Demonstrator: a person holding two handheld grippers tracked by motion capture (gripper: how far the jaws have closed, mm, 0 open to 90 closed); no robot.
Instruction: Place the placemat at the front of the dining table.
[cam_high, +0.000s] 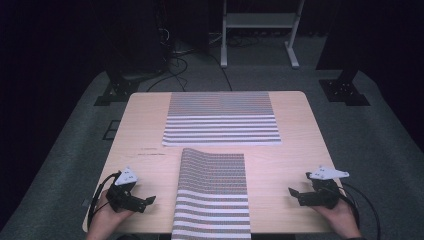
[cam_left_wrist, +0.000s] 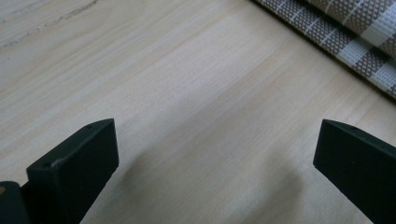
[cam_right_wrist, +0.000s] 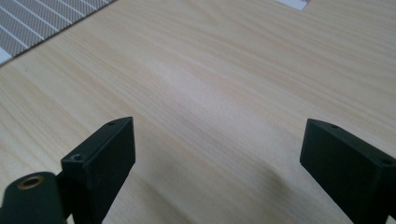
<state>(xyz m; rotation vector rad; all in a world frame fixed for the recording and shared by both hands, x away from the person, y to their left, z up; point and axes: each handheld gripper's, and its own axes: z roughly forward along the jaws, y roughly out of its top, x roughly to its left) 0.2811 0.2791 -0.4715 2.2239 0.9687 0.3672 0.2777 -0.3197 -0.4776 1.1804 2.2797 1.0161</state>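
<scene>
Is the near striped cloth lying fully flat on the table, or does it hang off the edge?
Hanging off. The near striped cloth runs past the table front edge, and its far left corner is slightly lifted. Both claws are open beside it.

The left tool (cam_high: 146, 202) sits low in the left hand (cam_high: 106, 216), its jaws spread wide and pointing inward, toward the other tool. A grey plate tops it and a cable loops back behind it along the wrist. The right tool (cam_high: 292, 194) mirrors it in the right hand (cam_high: 339, 214): jaws wide apart, pointing inward toward the left tool, plate on top, cable curling out behind. In both gripper views the two black jaws stand well apart with nothing between them. Both hands grip from behind.
</scene>
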